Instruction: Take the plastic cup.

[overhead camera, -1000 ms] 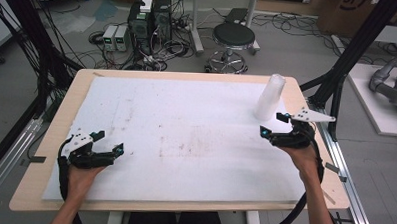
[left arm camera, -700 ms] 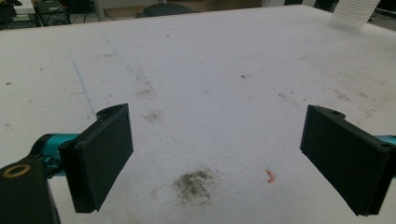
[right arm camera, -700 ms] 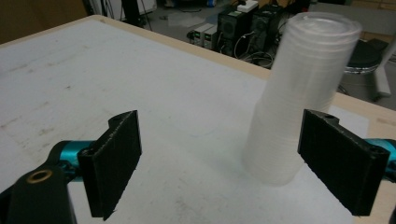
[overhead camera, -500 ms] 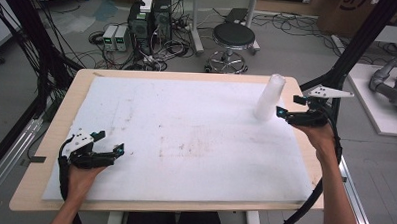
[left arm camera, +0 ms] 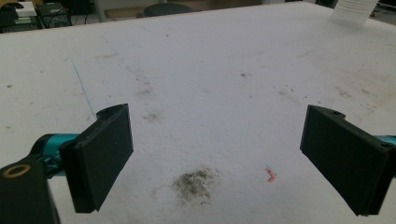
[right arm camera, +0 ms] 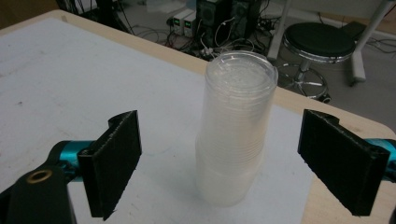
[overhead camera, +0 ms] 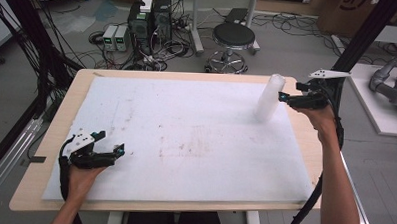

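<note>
Table [overhead camera: 305, 161], pale wood rim, topped by a white foam mat [overhead camera: 185, 136] that covers nearly all of it. The high view takes in the floor beyond: black stool [overhead camera: 233, 37], computer boxes [overhead camera: 149, 20] amid tangled cables.

Stack of clear plastic cups [overhead camera: 268, 97] stands upright near the mat's far right corner. The right gripper view looks down onto it [right arm camera: 235, 126]: nested rims, top cup open, base on the mat close to the wood edge. The left gripper view catches only the stack's lowest part at its top right corner [left arm camera: 352, 10], well apart.

Right gripper [overhead camera: 283, 98] held above the table just right of the stack, near its upper part; jaws wide open, stack framed between them in its own view, pads clear of it [right arm camera: 219, 163].

Left gripper [overhead camera: 119, 150] low over the near left of the mat, jaws wide apart, nothing between them [left arm camera: 215, 158].

The left gripper view alone resolves a dark grey smudge [left arm camera: 195, 183] and a small orange fleck [left arm camera: 270, 175] on the mat.
</note>
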`<state>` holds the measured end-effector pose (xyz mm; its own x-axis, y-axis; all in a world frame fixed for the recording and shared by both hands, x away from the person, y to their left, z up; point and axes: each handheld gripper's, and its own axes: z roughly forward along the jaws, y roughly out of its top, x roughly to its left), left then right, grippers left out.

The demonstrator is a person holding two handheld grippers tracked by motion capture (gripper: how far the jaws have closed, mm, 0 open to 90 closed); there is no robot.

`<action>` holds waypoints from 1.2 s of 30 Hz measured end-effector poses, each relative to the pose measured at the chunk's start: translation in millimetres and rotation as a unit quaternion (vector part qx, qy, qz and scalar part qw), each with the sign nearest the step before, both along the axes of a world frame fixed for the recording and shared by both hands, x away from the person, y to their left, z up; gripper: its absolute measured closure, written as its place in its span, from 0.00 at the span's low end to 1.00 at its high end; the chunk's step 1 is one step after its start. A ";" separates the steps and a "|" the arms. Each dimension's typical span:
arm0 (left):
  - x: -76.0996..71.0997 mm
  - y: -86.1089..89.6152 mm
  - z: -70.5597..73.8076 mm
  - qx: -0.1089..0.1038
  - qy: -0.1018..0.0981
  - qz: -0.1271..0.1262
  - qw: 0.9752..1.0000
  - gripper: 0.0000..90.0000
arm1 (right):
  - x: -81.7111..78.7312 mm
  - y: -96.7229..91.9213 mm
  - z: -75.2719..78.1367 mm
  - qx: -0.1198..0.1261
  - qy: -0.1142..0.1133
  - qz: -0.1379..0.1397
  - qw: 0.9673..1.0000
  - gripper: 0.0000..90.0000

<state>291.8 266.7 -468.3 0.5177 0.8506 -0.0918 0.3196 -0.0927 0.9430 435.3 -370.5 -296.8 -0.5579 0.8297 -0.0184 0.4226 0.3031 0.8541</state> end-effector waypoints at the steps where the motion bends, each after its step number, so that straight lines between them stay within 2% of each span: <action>1: 0.0 -0.3 -0.1 0.000 0.000 0.000 1.000 0.10 | 2.2 0.0 -0.2 -0.003 0.001 0.002 1.000 0.15; 2: 0.0 -0.6 -0.1 -0.001 0.000 0.000 1.000 0.10 | 4.0 0.8 0.2 -0.006 0.007 -0.004 1.000 0.15; 6: -0.1 -0.9 0.0 0.001 0.000 -0.001 1.000 0.10 | 11.3 2.6 -0.3 -0.002 0.002 -0.004 1.000 0.15; 19: 0.2 -1.3 0.1 0.006 0.001 0.000 1.000 0.10 | 36.2 9.1 -16.8 -0.001 0.017 -0.014 1.000 0.15; 27: 0.5 -1.7 0.0 0.008 0.002 -0.001 1.000 0.10 | 45.2 10.2 -23.5 0.005 0.024 -0.025 0.999 0.15; 36: 0.7 -2.2 0.1 0.009 0.003 0.000 1.000 0.10 | 52.0 16.1 -28.7 0.003 0.016 -0.023 1.000 0.15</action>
